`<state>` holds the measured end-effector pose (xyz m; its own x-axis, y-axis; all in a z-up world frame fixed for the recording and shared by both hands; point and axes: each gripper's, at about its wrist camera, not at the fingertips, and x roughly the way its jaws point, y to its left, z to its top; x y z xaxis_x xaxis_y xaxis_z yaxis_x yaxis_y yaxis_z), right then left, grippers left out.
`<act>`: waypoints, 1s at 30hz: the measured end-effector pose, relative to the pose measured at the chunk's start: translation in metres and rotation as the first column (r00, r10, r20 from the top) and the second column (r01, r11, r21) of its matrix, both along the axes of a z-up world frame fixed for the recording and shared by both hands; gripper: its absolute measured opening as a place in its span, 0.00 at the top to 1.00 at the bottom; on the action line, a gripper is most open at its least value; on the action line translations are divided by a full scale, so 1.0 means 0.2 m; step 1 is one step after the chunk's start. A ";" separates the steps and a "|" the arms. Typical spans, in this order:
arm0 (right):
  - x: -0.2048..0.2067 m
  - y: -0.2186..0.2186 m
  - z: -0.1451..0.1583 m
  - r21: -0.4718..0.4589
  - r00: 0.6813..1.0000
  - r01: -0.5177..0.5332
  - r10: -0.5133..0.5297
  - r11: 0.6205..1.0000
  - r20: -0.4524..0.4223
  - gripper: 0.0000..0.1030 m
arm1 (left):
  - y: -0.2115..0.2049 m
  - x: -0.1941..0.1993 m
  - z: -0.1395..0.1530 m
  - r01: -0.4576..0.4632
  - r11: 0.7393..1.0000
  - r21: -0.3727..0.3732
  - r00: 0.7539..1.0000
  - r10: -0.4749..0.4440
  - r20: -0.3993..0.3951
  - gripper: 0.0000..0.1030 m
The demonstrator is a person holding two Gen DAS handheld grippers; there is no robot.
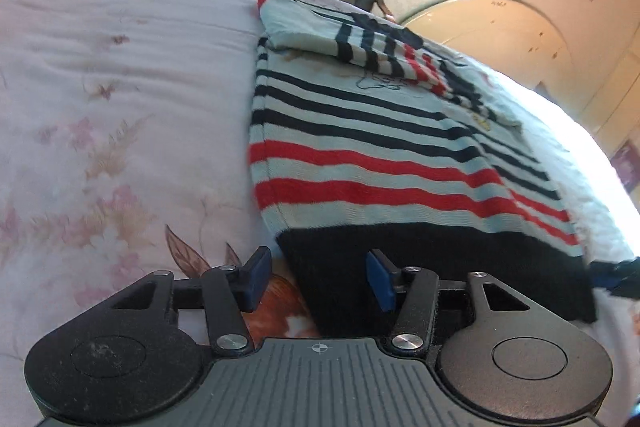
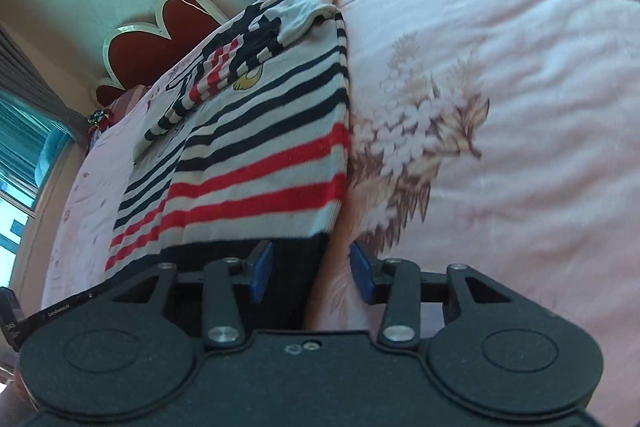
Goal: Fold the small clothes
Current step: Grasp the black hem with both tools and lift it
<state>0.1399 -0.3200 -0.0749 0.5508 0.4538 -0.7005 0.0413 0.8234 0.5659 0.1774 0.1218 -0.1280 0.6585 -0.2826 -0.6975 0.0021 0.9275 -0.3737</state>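
- The small navy, red and white striped knit sweater [image 1: 360,155] lies flat on the pink floral bedspread [image 1: 100,107], sleeves folded inward.
- The left gripper [image 1: 316,279] and right gripper [image 2: 310,277], jaws wide and empty, straddle its black hem corners, likely to lift for folding.

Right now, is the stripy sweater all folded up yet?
Not yet. Both sleeves already look folded in over the striped sweater. The left gripper and right gripper are open at the two corners of its black hem, holding nothing. The bottom looks still to be grabbed and folded up toward the collar.
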 end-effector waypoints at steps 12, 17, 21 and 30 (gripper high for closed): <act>-0.02 0.08 -0.07 0.077 1.000 0.002 -0.001 0.997 -0.020 0.94 | 0.00 0.08 -0.11 0.018 0.976 -0.215 1.000 -0.022 -0.017 0.92; -0.11 0.09 0.11 0.007 0.992 -0.020 0.019 1.000 0.127 0.94 | 0.10 -0.09 0.04 0.006 0.981 -0.193 0.991 0.021 0.135 0.93; -0.13 0.06 0.07 -0.033 0.993 -0.001 0.005 0.999 0.119 0.95 | 0.12 -0.06 -0.10 -0.036 0.987 -0.155 0.999 0.039 0.011 0.93; -0.06 0.07 0.07 0.015 0.989 0.071 -0.072 0.997 0.127 0.95 | 0.18 -0.04 -0.05 -0.085 0.954 -0.287 0.992 0.106 0.061 0.93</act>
